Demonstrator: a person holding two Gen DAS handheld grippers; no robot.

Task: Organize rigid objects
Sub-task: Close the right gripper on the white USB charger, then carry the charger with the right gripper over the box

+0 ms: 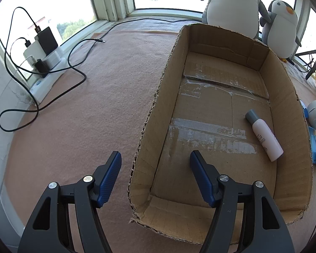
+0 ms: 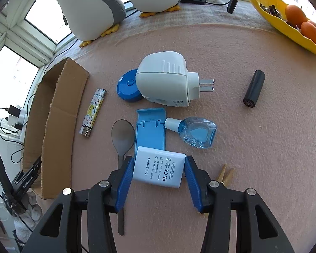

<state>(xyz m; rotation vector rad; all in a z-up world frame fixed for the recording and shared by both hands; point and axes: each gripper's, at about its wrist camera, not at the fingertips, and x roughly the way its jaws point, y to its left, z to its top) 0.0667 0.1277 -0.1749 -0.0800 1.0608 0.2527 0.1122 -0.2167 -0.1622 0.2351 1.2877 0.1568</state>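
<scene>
Now the right gripper (image 2: 159, 174) has its jaws set on either flat side of the white rectangular AC/DC adapter (image 2: 159, 169), which lies on the pink felt surface (image 2: 252, 147); whether the blue pads actually press it I cannot tell. Just ahead of the jaws lies a blue plastic stand (image 2: 150, 129). The left gripper (image 1: 155, 178) has its jaws spread apart, empty, straddling the near-left wall of the open brown cardboard box (image 1: 145, 139).

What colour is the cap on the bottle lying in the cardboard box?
Grey, on a white bottle; clearest in the left wrist view.
</scene>
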